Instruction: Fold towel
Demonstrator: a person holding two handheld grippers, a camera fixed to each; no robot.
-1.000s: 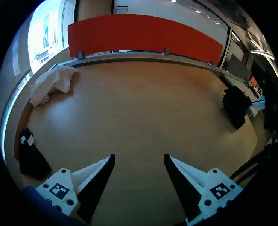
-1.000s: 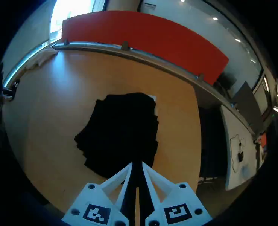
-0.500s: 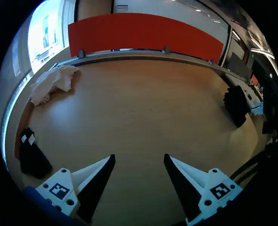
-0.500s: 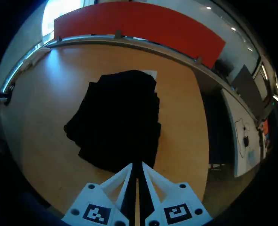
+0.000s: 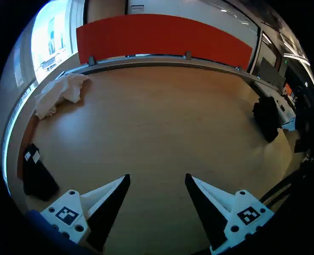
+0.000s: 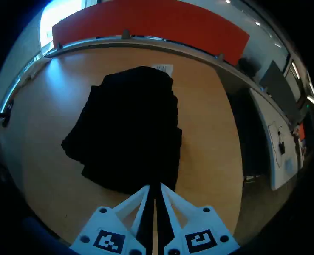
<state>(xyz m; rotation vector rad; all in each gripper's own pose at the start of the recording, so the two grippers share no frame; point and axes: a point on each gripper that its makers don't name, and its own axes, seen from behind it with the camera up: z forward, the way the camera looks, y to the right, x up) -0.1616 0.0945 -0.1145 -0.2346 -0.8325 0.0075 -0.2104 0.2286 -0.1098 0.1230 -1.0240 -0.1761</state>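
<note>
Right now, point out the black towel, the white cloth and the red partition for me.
black towel [image 6: 127,127]: right gripper view, middle of the fabric.
white cloth [image 5: 59,93]: left gripper view, middle of the crumpled heap.
red partition [image 5: 165,40]: left gripper view, centre of its face.

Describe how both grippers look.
Left gripper and right gripper match: each has two tapering triangular fingers, white outside with black inner faces, on white mounts with round holes. Each mount carries a black-and-white square tag.
</note>
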